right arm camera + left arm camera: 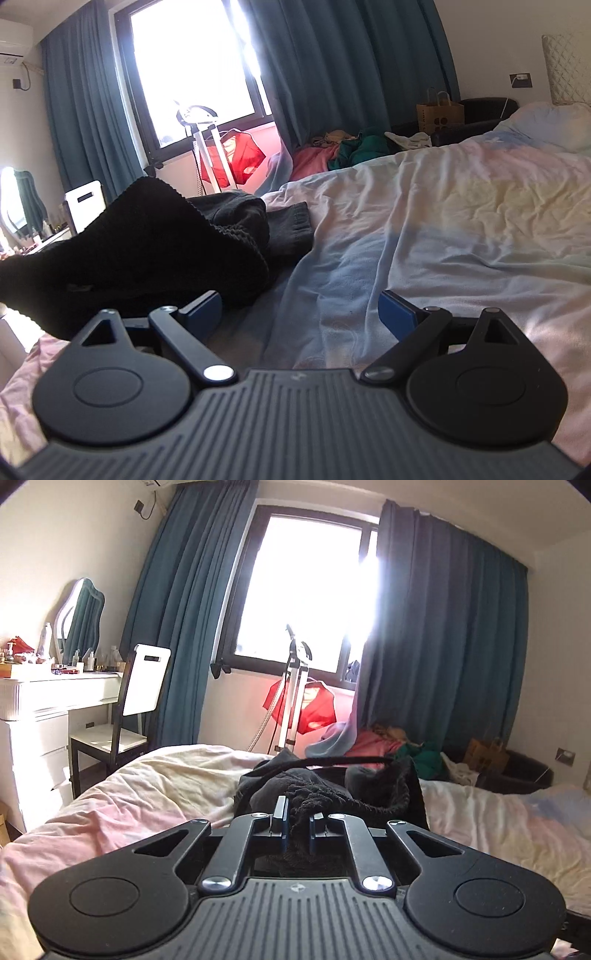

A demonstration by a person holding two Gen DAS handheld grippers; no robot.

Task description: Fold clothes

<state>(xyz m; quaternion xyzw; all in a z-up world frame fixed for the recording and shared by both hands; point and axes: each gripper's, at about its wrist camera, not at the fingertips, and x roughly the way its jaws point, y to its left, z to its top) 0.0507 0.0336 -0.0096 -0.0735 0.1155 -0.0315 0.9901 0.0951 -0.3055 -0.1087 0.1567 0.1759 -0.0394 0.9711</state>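
Observation:
A black knitted garment (325, 794) lies bunched on the bed (147, 797). My left gripper (298, 825) is shut on a fold of it and holds that fold slightly raised. In the right wrist view the same black garment (147, 243) lies at the left, with a dark grey part (280, 225) behind it. My right gripper (299, 314) is open and empty, low over the pastel sheet (443, 236), just right of the garment.
A white dressing table (44, 709) with a mirror and a chair (122, 716) stands left of the bed. A garment steamer (291, 686) with a red cloth stands under the window. A pile of clothes (343, 147) and a paper bag (439, 114) lie beyond the bed.

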